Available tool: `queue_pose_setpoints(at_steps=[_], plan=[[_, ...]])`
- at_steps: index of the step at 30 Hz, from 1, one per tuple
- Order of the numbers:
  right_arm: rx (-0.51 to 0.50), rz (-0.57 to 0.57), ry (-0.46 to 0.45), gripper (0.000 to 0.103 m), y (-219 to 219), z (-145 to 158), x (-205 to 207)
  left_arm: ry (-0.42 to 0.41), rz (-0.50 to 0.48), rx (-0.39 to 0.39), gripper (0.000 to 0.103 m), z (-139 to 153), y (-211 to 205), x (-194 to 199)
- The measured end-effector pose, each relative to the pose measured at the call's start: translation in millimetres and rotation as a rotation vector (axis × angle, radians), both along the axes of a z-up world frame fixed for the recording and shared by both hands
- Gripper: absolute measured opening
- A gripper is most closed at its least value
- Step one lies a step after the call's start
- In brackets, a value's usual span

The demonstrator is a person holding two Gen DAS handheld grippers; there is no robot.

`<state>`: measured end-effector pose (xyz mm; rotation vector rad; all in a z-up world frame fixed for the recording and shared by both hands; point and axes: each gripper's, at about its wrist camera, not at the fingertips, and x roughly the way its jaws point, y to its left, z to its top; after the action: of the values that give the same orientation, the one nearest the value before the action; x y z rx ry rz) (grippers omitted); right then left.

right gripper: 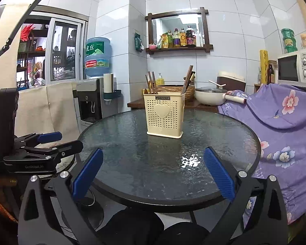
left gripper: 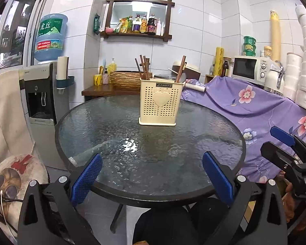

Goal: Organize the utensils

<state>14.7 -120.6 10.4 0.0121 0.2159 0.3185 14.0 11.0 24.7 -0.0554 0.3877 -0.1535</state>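
Left tool [left gripper: 151,175] hangs at 6 o'clock off the near rim of the round glass surface [left gripper: 104,126], fingers spread wide, nothing in them. My guess is it's just parked back there because there's nothing loose to grab.

The cream utensil holder [left gripper: 160,104] stands upright toward 12 o'clock. Brown chopsticks [left gripper: 143,67] poke out at its 11, another handle [left gripper: 181,68] at 1, so the sorting looks basically finished.

Right tool [right gripper: 153,175] is also released and empty, at 6 o'clock. The perforated walls hide the holder's dividers, and I can't tell what the right-hand utensil is.
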Motion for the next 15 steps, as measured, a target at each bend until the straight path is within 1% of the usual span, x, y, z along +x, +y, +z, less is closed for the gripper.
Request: queue_pose_setpoints(at_steps=[3, 8, 15], plan=[[-0.009, 0.003, -0.005, 0.097, 1.7, 1.4, -4.8, 0.004, 0.002, 0.014, 0.097, -0.2, -2.7, 0.4], [-0.010, 0.002, 0.003, 0.097, -0.4, 2.1, -2.2, 0.005, 0.005, -0.005, 0.097, 0.9, -2.6, 1.9], [0.001, -0.006, 0.012, 0.097, -5.5, 2.2, 1.4, -0.001, 0.005, 0.006, 0.097, 2.7, -5.2, -0.4]])
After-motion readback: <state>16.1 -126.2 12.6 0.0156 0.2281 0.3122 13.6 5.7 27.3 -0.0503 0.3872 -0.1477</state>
